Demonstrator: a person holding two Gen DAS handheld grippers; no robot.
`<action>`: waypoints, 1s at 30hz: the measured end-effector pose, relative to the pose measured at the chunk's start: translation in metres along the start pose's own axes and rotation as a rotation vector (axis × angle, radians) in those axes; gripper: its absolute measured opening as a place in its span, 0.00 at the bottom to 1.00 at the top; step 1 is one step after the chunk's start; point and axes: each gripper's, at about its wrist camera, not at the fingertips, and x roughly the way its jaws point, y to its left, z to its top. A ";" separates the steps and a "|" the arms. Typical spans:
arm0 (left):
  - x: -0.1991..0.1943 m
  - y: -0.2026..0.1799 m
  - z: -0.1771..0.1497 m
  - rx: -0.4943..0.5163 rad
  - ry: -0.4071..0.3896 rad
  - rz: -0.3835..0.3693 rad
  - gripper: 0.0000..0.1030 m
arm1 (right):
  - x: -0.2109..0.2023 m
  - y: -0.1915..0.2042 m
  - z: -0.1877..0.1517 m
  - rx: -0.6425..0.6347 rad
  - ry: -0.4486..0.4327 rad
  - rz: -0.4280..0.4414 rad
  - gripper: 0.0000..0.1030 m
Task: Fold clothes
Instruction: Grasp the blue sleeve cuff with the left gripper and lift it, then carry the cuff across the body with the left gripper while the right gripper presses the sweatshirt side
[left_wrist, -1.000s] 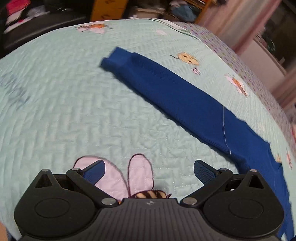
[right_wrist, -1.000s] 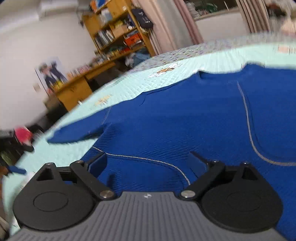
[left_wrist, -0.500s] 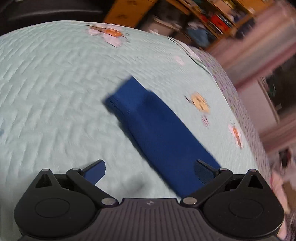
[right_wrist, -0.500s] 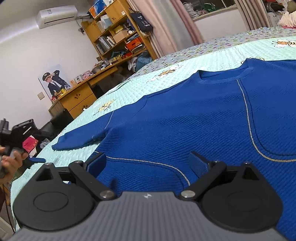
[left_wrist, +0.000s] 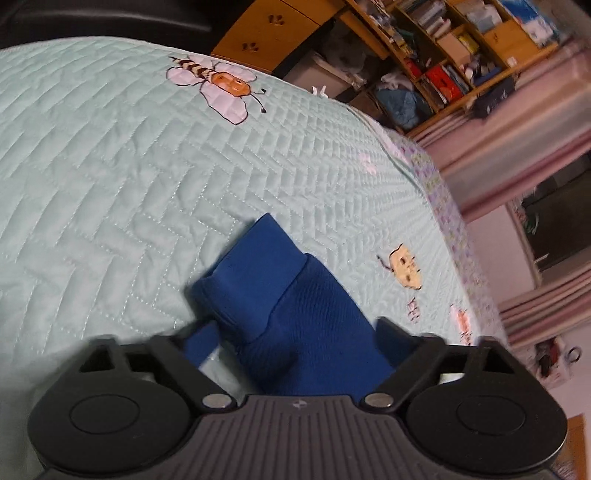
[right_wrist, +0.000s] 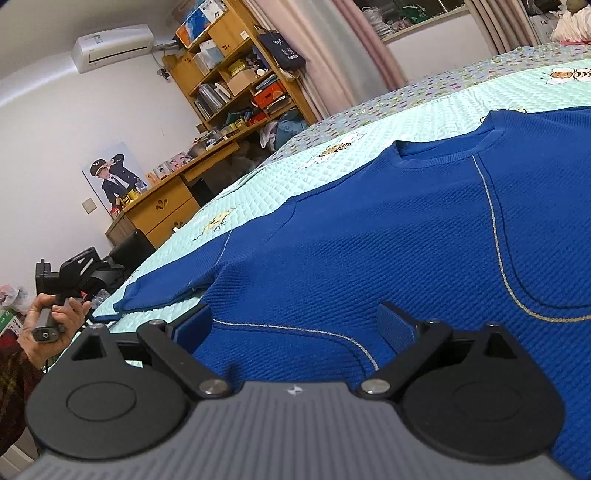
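Right wrist: blue sweater lies flat, waffle-knit.

Both wrist views sit low, close over the bed — sharing the blue sweater.

I've brought the left gripper in over the sleeve of the blue sweater; a second ago it sat well short of it over bare quilt, and now the ribbed cuff lies just ahead, with the sleeve running between the spread fingers; the right gripper has eased nearer the sweater's hem, and the left hand has come into sight at the far left of its view.
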 end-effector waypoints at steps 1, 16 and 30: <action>0.002 -0.002 0.000 0.018 -0.001 0.013 0.73 | 0.000 0.000 0.000 0.001 -0.001 0.001 0.93; -0.066 -0.131 -0.069 0.607 -0.174 0.189 0.14 | -0.002 -0.005 0.001 0.030 -0.012 0.022 0.93; -0.140 -0.387 -0.288 1.207 -0.220 -0.191 0.14 | -0.084 -0.009 0.011 0.228 -0.093 0.165 0.93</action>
